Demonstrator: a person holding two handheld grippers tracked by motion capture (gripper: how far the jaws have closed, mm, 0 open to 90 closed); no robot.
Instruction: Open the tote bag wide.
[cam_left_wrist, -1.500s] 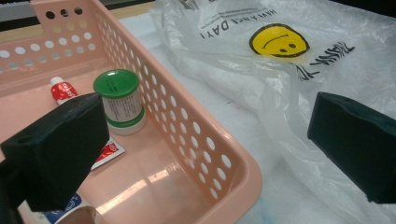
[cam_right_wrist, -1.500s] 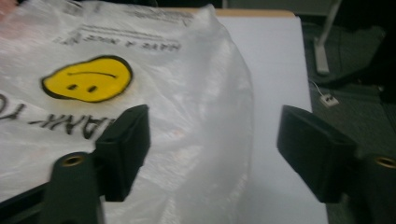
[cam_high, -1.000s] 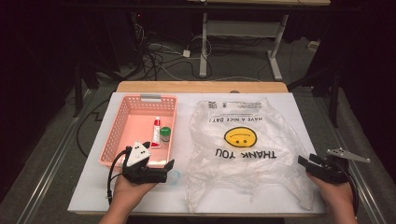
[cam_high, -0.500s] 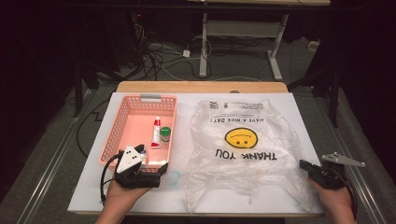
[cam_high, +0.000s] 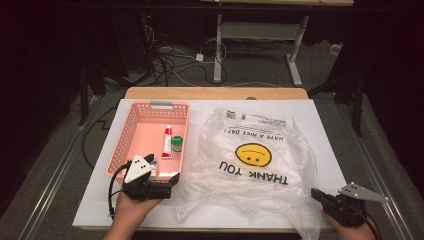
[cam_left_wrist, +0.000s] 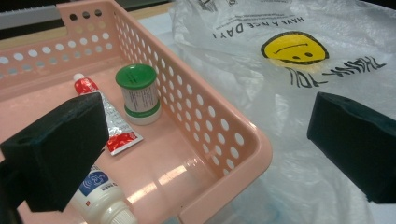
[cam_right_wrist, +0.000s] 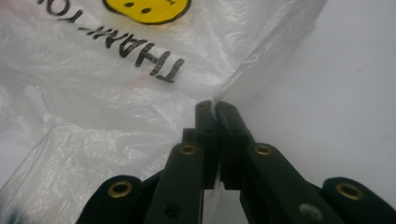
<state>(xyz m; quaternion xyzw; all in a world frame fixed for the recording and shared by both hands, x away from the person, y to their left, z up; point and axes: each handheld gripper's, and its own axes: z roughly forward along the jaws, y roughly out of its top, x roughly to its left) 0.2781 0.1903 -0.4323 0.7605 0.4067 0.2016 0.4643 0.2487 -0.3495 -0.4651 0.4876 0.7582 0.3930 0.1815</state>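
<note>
On the white table (cam_high: 320, 115) in the high view, a clear plastic bag (cam_high: 255, 170) with a yellow smiley lies flat across the right half, its handles toward the near edge. A pink basket (cam_high: 150, 107) sits just left of it, holding a red-and-white tube (cam_high: 167, 141) and a small green-capped jar (cam_high: 177, 144). The left gripper (cam_high: 162, 181) rests at the basket's near right corner, beside the bag's near left edge. The right gripper (cam_high: 322, 196) sits at the bag's near right corner.

From the left gripper view, both black jaws stand wide apart with nothing between them; one hangs over the basket floor, the other over the bag. A white bottle with a blue label (cam_left_wrist: 100, 196) lies at the basket's near end.

Seen in the right gripper view, the jaws have just been closing and are now pressed together on a thin fold of the bag's handle (cam_right_wrist: 261, 70), which runs up and away from the tips.

Judging the step as opening the bag, the right grip should stay firm and lift gently, since thin film slips or tears under a jerk. The left gripper would best catch only the top layer at the near left handle, so the mouth spreads rather than both layers rising together.
</note>
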